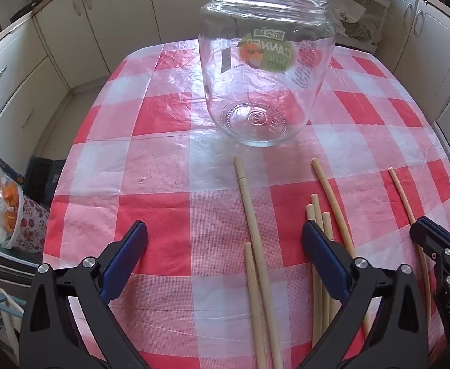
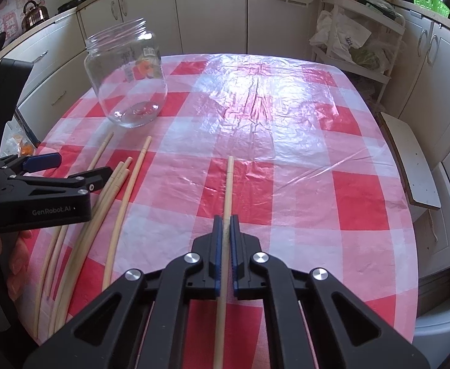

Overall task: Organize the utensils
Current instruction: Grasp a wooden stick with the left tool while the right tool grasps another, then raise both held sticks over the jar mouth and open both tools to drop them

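Domestic kitchen. Cream cabinet doors (image 2: 212, 9) with metal handles line the walls beneath a countertop (image 2: 55, 15) carrying a kettle (image 2: 34, 10) and a green plastic basket (image 2: 431, 0). A white storage rack (image 2: 357, 46) holds plastic bags and leafy vegetables. In the foreground stands a dining table covered by a red-and-white checked plastic tablecloth (image 2: 286, 141), on which an empty glass jar (image 1: 265, 70) and loose bamboo chopsticks (image 1: 252, 215) lie.
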Action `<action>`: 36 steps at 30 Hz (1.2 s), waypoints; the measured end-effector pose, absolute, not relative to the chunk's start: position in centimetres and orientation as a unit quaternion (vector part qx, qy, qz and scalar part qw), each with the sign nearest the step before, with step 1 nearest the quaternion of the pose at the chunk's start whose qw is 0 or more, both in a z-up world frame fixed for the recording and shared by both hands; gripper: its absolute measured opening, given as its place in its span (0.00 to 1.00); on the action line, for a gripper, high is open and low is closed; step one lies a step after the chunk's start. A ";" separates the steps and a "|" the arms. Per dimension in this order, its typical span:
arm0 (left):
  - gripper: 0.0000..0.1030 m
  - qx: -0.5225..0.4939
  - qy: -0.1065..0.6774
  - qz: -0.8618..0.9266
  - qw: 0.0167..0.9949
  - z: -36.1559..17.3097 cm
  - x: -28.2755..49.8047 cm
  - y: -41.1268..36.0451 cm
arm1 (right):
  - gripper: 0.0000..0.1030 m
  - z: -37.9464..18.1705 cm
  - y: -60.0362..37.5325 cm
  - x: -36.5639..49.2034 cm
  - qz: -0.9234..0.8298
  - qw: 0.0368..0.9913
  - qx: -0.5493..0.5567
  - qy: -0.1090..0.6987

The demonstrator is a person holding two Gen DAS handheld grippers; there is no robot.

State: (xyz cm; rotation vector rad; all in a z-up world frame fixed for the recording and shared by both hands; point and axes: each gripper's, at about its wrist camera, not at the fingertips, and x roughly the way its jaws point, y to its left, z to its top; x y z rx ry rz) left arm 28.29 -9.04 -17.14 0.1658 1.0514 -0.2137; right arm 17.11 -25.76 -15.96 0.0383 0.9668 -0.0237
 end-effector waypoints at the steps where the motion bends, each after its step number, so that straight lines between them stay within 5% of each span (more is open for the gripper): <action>1: 0.73 0.077 0.494 -0.100 0.860 -16.9 28.1 -9.1 | 0.06 -16.0 -25.9 17.1 -0.010 0.885 0.022 0.464; 5: 0.19 0.066 0.487 -0.115 0.864 -16.4 28.1 -9.3 | 0.06 -16.0 -26.3 17.1 -0.006 0.885 0.042 0.464; 7: 0.06 0.045 0.492 -0.137 0.859 -16.2 28.3 -8.7 | 0.06 -16.0 -26.5 17.1 -0.004 0.885 0.054 0.463; 19: 0.05 -0.055 0.456 -0.202 0.865 -13.7 27.1 -4.5 | 0.05 -15.3 -28.1 16.8 0.017 0.888 0.131 0.441; 36: 0.05 -0.167 0.214 -0.258 0.927 -1.9 29.0 -3.8 | 0.05 -5.2 -27.6 19.3 0.064 0.948 0.187 0.250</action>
